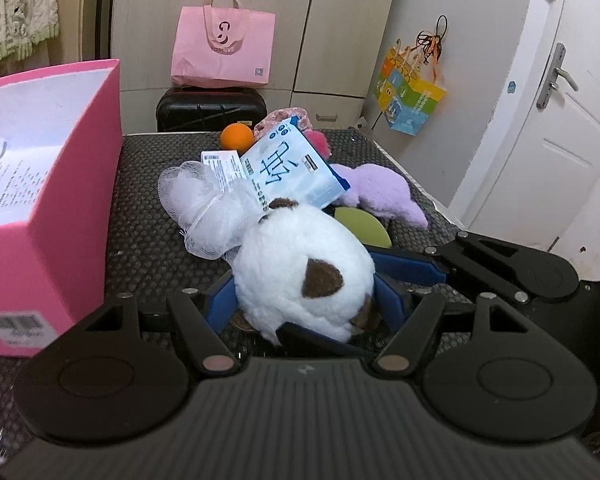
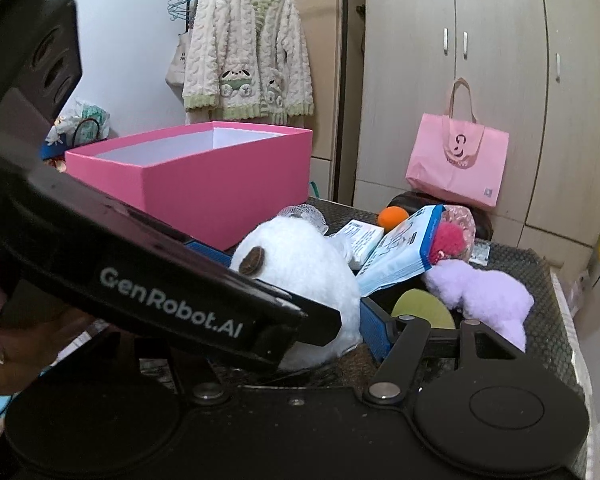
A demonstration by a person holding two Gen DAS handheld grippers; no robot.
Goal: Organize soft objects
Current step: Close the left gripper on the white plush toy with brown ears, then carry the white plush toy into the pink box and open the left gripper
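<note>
Two grippers are working at the white plush toy (image 1: pixel 300 272), which is lying on the dark mat (image 1: pixel 148 232) beside the pink box (image 1: pixel 48 200). Only the right wrist view is showing the hanging cardigan (image 2: pixel 248 44). The left gripper (image 1: pixel 304 300) is clenching the plush from both sides. The right gripper (image 2: pixel 328 320) is also reaching around this plush; I cannot tell its grip.

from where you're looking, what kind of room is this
Most likely a bedroom at home: tall wardrobe doors fill the back wall, a fleece jacket hangs on a rail, and a pink shopping bag leans against the wardrobe.
</note>
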